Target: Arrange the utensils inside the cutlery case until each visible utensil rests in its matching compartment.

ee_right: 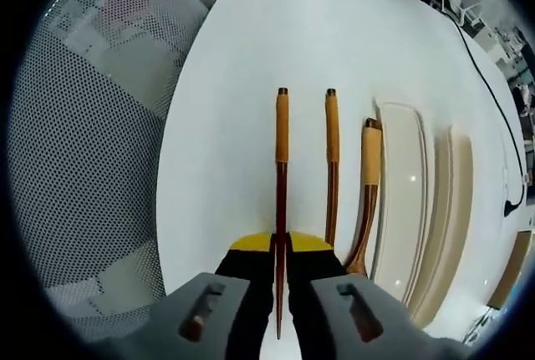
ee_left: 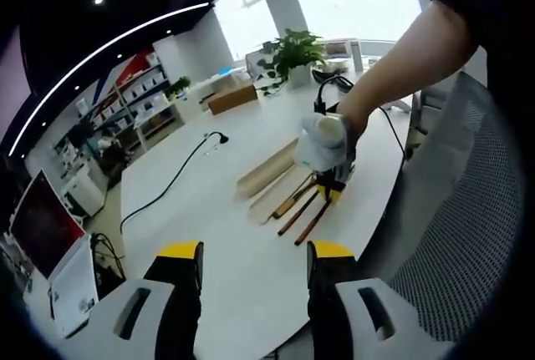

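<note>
Utensils (ee_left: 303, 205) lay in a small bunch on the white worktop (ee_left: 217, 210), just beside the pale cutlery case (ee_left: 272, 178), in the left gripper view. None of them was in the case yet, so the job looked like it was only starting. The left gripper (ee_left: 254, 266) hung over the near edge of the worktop, well apart from the utensils. Its fingers (ee_left: 182, 270) were spread wide and held nothing. Across the worktop, a hand held the right gripper (ee_left: 328, 186) down on the near ends of the utensils.

In the right gripper view, three long sticks with orange handles lay side by side. The right gripper's fingers (ee_right: 253, 281) were closed tight on the leftmost stick (ee_right: 282, 176), near its thin end. The middle stick (ee_right: 332, 164) lay just beside the fingers, and the third stick (ee_right: 366, 201) touched the case's rim. This step looked like picking up the first stick. Next, it would need a lift and a move sideways over the other two sticks, into a long slot of the case.
</note>
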`<state>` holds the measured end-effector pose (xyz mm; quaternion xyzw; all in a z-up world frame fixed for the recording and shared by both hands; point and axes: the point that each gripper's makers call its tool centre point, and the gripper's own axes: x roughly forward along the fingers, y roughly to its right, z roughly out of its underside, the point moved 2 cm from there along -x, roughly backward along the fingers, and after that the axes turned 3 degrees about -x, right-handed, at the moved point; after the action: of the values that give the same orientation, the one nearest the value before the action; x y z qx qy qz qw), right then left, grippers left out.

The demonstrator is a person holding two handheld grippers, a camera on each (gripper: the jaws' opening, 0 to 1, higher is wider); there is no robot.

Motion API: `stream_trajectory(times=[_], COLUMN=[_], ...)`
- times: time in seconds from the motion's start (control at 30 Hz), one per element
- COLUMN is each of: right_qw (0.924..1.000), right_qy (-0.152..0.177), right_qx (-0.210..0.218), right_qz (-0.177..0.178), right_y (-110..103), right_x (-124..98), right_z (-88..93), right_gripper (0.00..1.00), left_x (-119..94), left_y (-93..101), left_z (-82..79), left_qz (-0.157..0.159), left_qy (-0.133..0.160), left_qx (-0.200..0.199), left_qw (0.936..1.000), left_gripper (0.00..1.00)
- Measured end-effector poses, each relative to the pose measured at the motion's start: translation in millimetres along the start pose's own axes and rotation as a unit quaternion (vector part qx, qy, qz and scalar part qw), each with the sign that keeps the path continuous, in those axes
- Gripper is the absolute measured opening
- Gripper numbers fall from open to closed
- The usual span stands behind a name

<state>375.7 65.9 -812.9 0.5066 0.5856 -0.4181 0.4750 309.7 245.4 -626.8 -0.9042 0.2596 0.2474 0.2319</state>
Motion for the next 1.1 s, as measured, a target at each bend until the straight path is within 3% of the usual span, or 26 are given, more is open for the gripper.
stream_trajectory(times=[1.1], right_qw=[0.9998], right_qy=[-0.004], right_qx=[0.02], right_qz=[-0.006], right_y=[1.3], right_x=[0.5], right_z=[1.0], right_gripper=[0.0], left_x=[1.1], left_y=[1.1], left_z=[0.3], left_qz=[0.001], left_qy=[-0.003], left_qx=[0.004], left_qw=[1.0], left_gripper=[0.51])
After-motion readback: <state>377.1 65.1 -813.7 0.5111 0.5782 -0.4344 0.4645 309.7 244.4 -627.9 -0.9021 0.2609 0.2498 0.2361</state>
